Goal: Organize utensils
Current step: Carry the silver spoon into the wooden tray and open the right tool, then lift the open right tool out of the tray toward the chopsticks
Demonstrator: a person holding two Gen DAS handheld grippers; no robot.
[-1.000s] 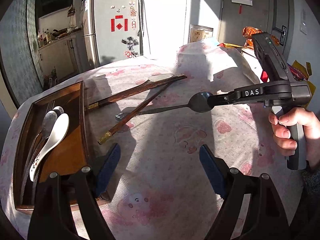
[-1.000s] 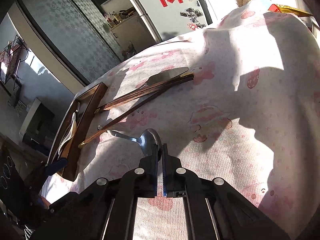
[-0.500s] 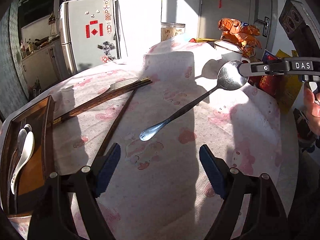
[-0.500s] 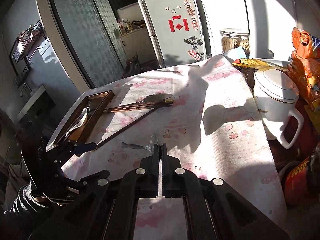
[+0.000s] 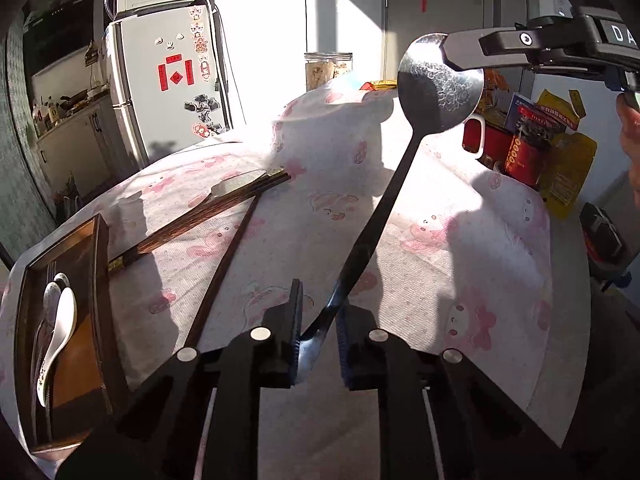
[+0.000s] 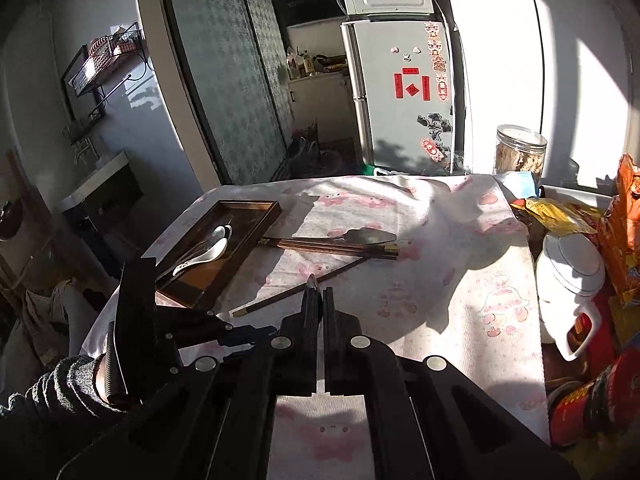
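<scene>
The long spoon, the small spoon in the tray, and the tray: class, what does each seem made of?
Long spoon: likely polished steel; grey and mirror-like.
Small spoon: probably glazed ceramic; white, glossy, thick.
Tray: apparently varnished dark wood; brown, with a sheen.

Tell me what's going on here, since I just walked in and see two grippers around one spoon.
A person is sorting utensils with two handheld grippers. The right gripper is shut on the bowl of a metal spoon, holding it above the table. The spoon's handle end sits between the fingers of the left gripper, which looks not fully closed. A wooden tray already holds a white ceramic spoon and other cutlery. Chopsticks lie on the tablecloth.
</scene>
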